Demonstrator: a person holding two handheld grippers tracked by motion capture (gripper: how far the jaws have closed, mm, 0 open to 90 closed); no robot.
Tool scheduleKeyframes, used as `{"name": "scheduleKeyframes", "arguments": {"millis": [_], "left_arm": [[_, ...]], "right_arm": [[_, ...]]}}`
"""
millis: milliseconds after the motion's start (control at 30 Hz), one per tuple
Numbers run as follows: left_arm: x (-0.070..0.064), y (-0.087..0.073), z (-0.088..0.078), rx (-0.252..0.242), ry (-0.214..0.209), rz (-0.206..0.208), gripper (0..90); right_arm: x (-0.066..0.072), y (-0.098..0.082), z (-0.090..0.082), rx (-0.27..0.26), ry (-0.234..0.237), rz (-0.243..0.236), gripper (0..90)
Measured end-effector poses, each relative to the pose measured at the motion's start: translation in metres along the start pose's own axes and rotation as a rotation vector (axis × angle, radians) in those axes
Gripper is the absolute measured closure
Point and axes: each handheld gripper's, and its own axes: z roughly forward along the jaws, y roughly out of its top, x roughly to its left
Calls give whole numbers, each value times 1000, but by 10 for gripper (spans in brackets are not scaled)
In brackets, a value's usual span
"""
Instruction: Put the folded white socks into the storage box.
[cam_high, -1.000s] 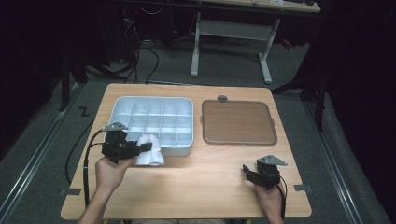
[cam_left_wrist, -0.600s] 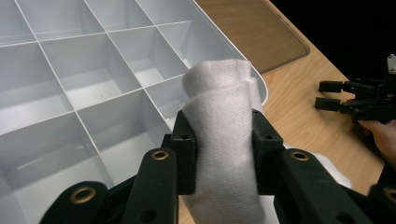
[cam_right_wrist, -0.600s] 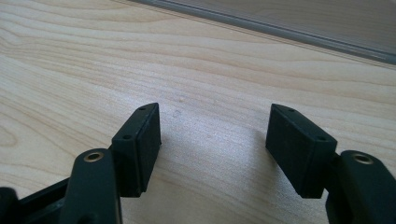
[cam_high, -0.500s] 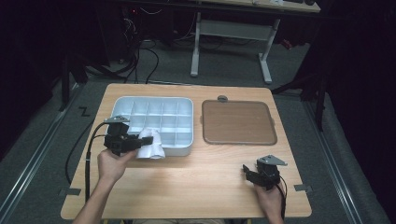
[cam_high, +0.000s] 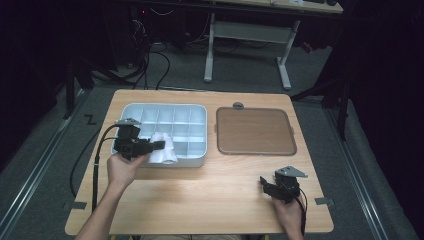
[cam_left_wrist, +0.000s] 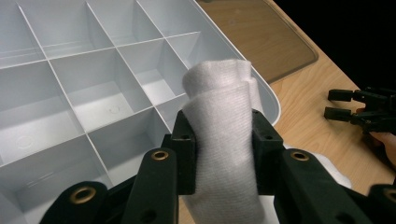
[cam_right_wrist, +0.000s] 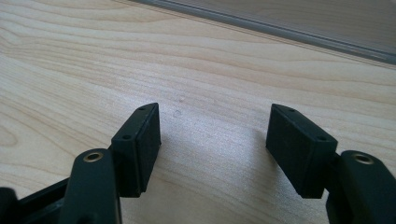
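Note:
A rolled white cloth (cam_left_wrist: 224, 135) is pinched between the jaws of my left gripper (cam_left_wrist: 223, 140), which is shut on it. In the high view the left gripper (cam_high: 150, 146) holds the cloth (cam_high: 164, 150) over the front edge of a pale blue compartment tray (cam_high: 165, 112). The roll's end hangs above the tray's front right compartments. My right gripper (cam_high: 267, 186) rests low over the bare wood near the front right of the table, and in its own view the right gripper (cam_right_wrist: 212, 140) stands open with nothing between its jaws.
A brown flat lid or mat with a grey rim (cam_high: 255, 131) lies to the right of the tray. The wooden table (cam_high: 210, 200) has bare room across its front half. Cables trail off the left edge; a desk frame stands behind.
My left gripper has carried the cloth from the table in front of the tray up and back over the tray's front edge. The right gripper has stayed put.

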Motion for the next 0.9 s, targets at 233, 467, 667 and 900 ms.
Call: {"name": "scheduleKeyframes", "arguments": {"millis": [233,467,667,900], "left_arm": [[0,6,7,-1,15,20,688],[6,9,14,0,23,-8,688],[11,13,20,2,35,-17,688],[11,16,30,22,40,-10,688]], "right_arm": [[0,0,0,0,0,0,360],[0,0,0,0,0,0,359],[0,0,0,0,0,0,360],[0,0,0,0,0,0,359]]}}
